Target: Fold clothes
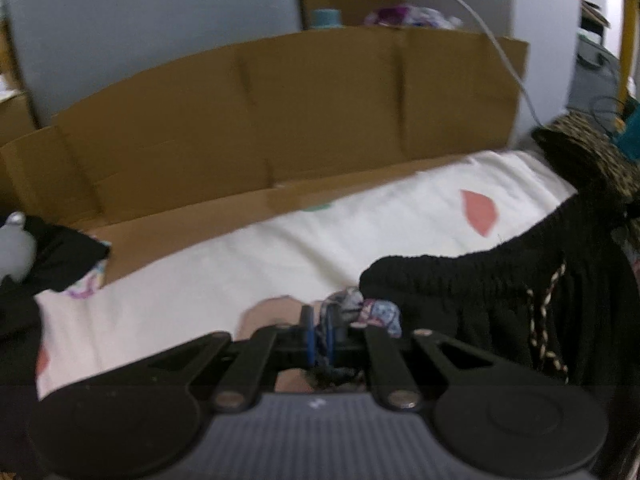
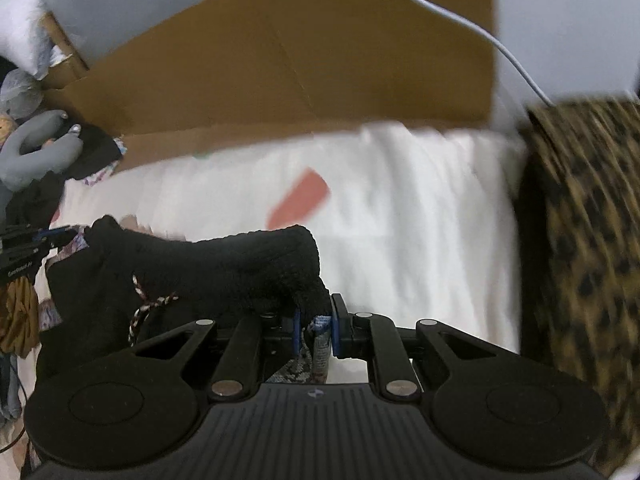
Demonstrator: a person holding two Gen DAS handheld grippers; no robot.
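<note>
Black garment (image 2: 224, 268) hangs w/ its waistband stretched between our left tongs (image 1: 320, 332) & right tongs (image 2: 314, 332), both clenched on it. We should keep the edge taut & level before laying it on the bed sheet (image 2: 420, 208).

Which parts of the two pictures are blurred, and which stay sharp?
Left wrist view: the left gripper is fairly sharp; the cardboard and bed sheet are softly smeared. Right wrist view: the right gripper is sharp; the leopard-print fabric is strongly streaked by motion, and the cardboard blurred.
</note>
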